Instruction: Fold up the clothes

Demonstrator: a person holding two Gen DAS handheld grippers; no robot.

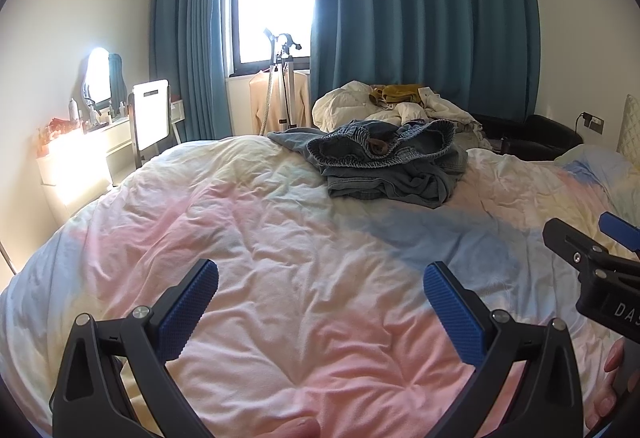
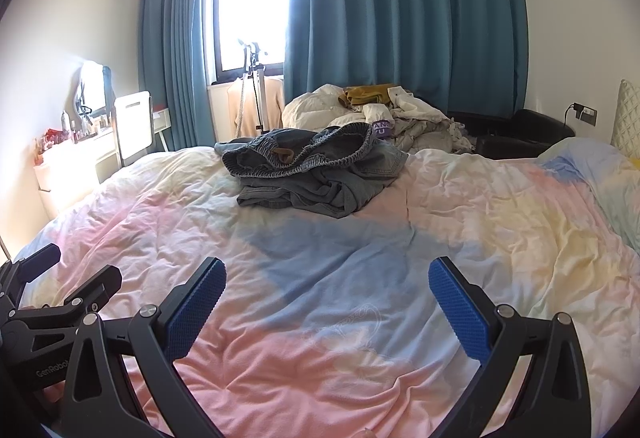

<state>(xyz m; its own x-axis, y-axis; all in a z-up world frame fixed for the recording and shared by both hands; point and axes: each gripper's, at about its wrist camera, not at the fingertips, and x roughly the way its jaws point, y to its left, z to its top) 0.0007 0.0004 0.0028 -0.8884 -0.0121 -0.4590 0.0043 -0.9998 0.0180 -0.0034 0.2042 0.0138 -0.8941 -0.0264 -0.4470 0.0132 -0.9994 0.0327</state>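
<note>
A crumpled pair of denim jeans [image 1: 384,162] with an elastic waistband lies bunched on the far part of the pastel duvet [image 1: 280,238]; in the right wrist view the jeans [image 2: 312,170] sit straight ahead. My left gripper [image 1: 320,282] hovers open over the near duvet, well short of the jeans, nothing between its blue pads. My right gripper [image 2: 326,278] is open too, empty, over the duvet [image 2: 360,278]. Each gripper shows at the edge of the other's view: the right gripper [image 1: 592,262] in the left wrist view, the left gripper [image 2: 60,290] in the right wrist view.
A heap of white and mustard clothes [image 1: 400,102] lies behind the jeans by the blue curtains [image 1: 420,18]. A dressing table with a mirror [image 1: 96,78] and white chair [image 1: 150,118] stand left. A garment steamer [image 1: 280,78] stands under the window. A black seat [image 2: 532,134] is at right.
</note>
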